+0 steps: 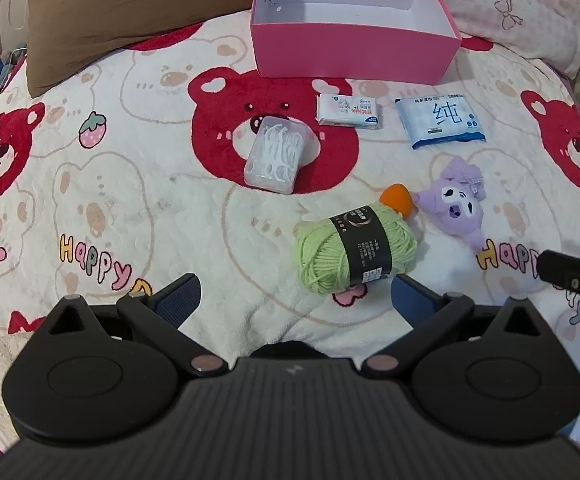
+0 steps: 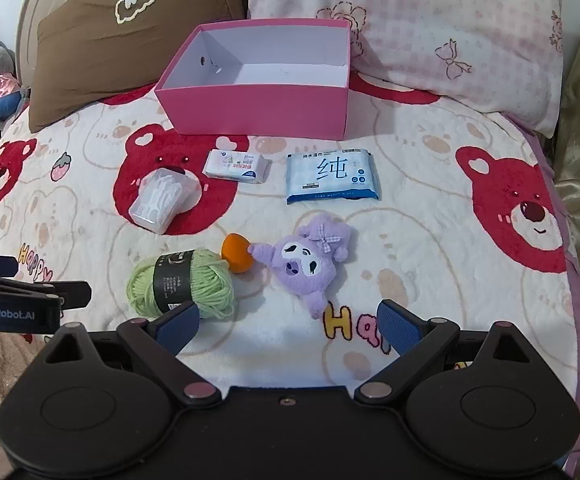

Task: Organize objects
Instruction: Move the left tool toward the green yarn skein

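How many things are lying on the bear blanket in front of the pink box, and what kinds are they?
Wipe and tissue packs: 2, the small tissue pack and the blue wipes pack
Clear floss pick box: 1
Green yarn ball: 1
Orange ball: 1
Purple plush toy: 1
Total: 6, all outside the empty pink box

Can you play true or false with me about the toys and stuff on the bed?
1. The pink box has nothing in it. True.
2. The green yarn sits inside the box. False: it lies on the blanket.
3. The orange ball is between the yarn and the purple plush. True.
4. The left tongs are squeezing the yarn. False: they are open, holding nothing.
5. The right tongs are open. True.
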The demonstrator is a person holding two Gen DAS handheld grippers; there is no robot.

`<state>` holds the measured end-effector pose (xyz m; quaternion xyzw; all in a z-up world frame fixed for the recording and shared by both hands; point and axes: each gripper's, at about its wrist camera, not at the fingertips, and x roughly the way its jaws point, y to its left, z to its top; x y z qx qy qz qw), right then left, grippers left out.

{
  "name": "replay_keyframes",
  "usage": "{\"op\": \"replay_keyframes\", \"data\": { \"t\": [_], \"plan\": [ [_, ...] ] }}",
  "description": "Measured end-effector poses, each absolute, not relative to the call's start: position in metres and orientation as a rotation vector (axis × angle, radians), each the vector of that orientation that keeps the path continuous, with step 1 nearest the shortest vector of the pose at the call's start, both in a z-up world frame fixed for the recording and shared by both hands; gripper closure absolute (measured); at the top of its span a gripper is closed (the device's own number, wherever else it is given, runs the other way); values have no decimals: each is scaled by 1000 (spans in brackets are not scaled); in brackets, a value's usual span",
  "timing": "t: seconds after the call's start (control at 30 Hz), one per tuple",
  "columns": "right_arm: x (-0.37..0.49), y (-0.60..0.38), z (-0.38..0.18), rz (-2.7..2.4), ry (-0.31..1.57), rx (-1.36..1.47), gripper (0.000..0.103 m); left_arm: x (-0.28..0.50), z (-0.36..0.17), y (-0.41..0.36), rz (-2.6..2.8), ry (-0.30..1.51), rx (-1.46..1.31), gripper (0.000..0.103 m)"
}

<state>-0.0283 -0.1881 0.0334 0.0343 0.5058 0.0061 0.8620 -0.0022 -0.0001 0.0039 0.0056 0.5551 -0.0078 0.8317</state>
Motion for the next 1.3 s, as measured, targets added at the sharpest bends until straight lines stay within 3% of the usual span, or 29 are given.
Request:
{"op": "replay_keyframes", "data": {
  "t": [1.3],
  "plan": [
    [-21, -174, 46, 127, 1000, -62, 6, 10, 23, 20, -53, 1191, 71, 1]
  ]
}}
